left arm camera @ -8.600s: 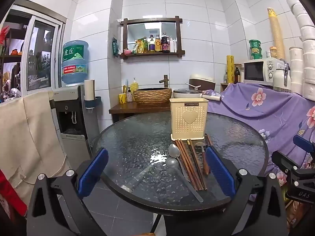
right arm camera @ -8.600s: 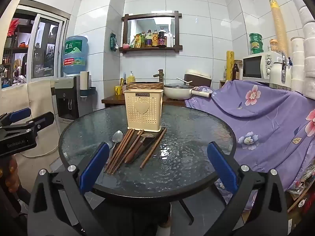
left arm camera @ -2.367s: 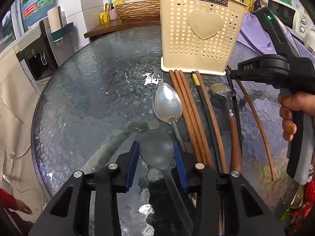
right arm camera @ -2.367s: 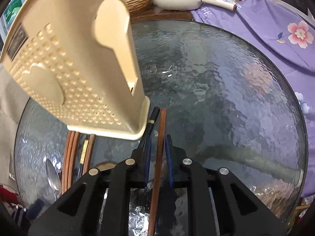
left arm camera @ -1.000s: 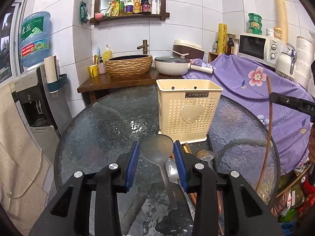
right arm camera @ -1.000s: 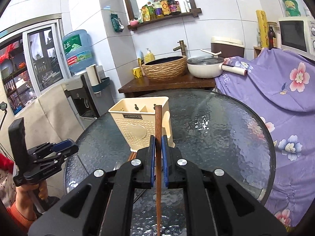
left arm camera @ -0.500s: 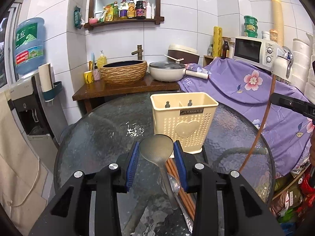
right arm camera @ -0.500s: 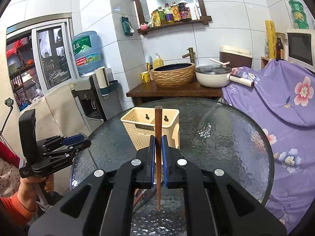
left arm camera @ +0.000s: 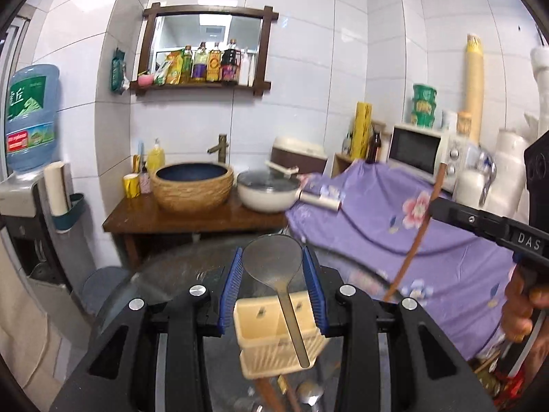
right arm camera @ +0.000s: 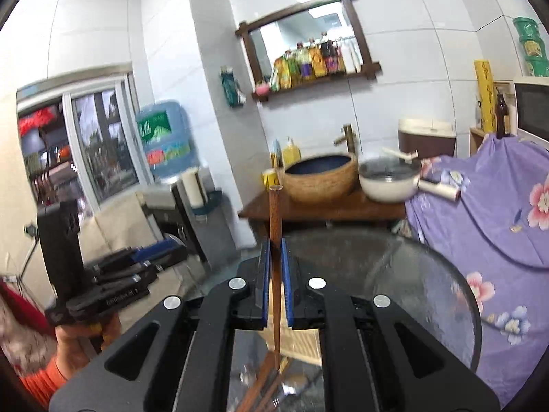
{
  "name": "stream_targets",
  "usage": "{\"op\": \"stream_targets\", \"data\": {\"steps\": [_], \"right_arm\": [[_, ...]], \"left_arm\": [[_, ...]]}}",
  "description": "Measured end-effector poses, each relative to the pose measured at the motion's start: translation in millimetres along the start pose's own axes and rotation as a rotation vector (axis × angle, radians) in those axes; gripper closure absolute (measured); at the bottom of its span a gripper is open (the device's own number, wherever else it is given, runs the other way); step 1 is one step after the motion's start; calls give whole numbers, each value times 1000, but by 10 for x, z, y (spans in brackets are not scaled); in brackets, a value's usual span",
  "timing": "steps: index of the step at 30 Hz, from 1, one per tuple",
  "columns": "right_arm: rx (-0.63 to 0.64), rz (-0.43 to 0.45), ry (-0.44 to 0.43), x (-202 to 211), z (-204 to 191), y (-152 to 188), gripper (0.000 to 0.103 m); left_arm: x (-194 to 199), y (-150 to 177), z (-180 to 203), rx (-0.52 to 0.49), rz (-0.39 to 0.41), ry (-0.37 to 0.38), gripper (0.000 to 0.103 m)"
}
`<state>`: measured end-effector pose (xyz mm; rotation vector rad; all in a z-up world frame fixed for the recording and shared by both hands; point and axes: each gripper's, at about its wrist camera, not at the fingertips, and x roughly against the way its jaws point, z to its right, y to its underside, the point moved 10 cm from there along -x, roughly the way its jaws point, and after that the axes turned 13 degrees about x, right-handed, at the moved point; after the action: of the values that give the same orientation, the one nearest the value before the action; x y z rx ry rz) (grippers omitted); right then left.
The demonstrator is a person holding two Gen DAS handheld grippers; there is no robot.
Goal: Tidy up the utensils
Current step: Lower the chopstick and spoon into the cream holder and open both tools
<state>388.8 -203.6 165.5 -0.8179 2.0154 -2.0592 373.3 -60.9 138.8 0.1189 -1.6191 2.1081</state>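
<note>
The left gripper [left arm camera: 273,286] clamps the bowl of a metal spoon [left arm camera: 273,267], handle hanging above the cream utensil holder [left arm camera: 274,353], whose base its fingers partly hide. The right gripper [right arm camera: 275,285] is closed on an upright wooden chopstick [right arm camera: 275,216]; here the holder is barely visible. Only the left view shows blurred utensils [left arm camera: 302,395] on the glass table [right arm camera: 411,274].

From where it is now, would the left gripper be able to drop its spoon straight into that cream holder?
Probably yes. The left gripper grips the spoon by its bowl, handle hanging above the cream holder's open top, with nothing in between.
</note>
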Motion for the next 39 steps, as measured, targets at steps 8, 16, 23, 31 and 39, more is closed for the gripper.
{"op": "stream_targets", "data": {"steps": [8, 16, 23, 31, 39], "right_arm": [[26, -10, 122, -476, 228, -199, 96], [-5, -124, 120, -946, 355, 437, 96], [-44, -185, 96, -1149, 399, 726, 96], [-75, -226, 100, -1300, 460, 876, 96], [-74, -225, 126, -1321, 524, 893, 96]], "left_arm": [[-648, -79, -1, -71, 5, -122, 68], [-1092, 475, -323, -66, -104, -172, 68], [-1271, 833, -382, -73, -176, -170, 68], [-1422, 1122, -381, -80, -259, -160, 68], [-1483, 1284, -371, -79, -289, -162, 67]]}}
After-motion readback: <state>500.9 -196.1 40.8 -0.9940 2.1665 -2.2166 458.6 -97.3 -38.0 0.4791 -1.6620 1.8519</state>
